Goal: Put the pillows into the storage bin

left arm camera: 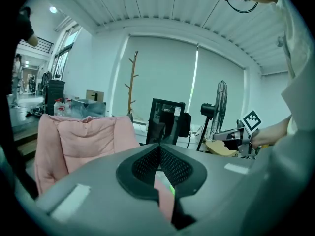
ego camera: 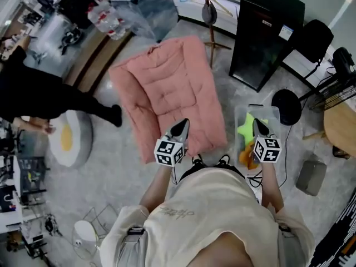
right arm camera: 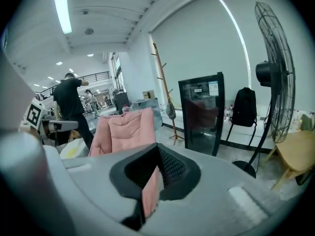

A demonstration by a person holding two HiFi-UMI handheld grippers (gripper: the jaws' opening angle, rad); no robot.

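A: So, where do the pillows lie?
B: From the head view, the big quilted pink pillow (ego camera: 169,93) lies flat on the floor (ego camera: 117,166) at twelve o'clock from the person. The round egg pillow (ego camera: 69,138), white with a yellow middle, lies at ten o'clock, near a person in black (ego camera: 39,99). The clear storage bin (ego camera: 266,112) stands at one o'clock, just beside the pink pillow's right edge; a green star pillow (ego camera: 245,128) and an orange thing (ego camera: 246,156) lie inside it.
A: And the fingers?
B: The left gripper (ego camera: 181,125) hangs over the pink pillow's near edge; whether it touches, I cannot tell. Its fingers are pressed together, tip on tip. The right gripper (ego camera: 259,125) hangs over the storage bin, its fingers pressed together too.
A: Any writing to read?
B: Each gripper's cube (ego camera: 169,151) bears black-and-white square markers. The black cabinet (ego camera: 267,32) at one o'clock, beyond the bin, carries small white labels, and the person's pale shirt (ego camera: 206,216) has a faint print on the back; both are too small to read. Bottles (ego camera: 108,18) with red labels stand at eleven o'clock, their print unreadable as well.
A: What else stands about?
B: A wooden coat stand (ego camera: 210,15) at twelve o'clock behind the pink pillow, and a standing fan (right arm camera: 273,77) at two o'clock, next to a wooden table (ego camera: 340,128).
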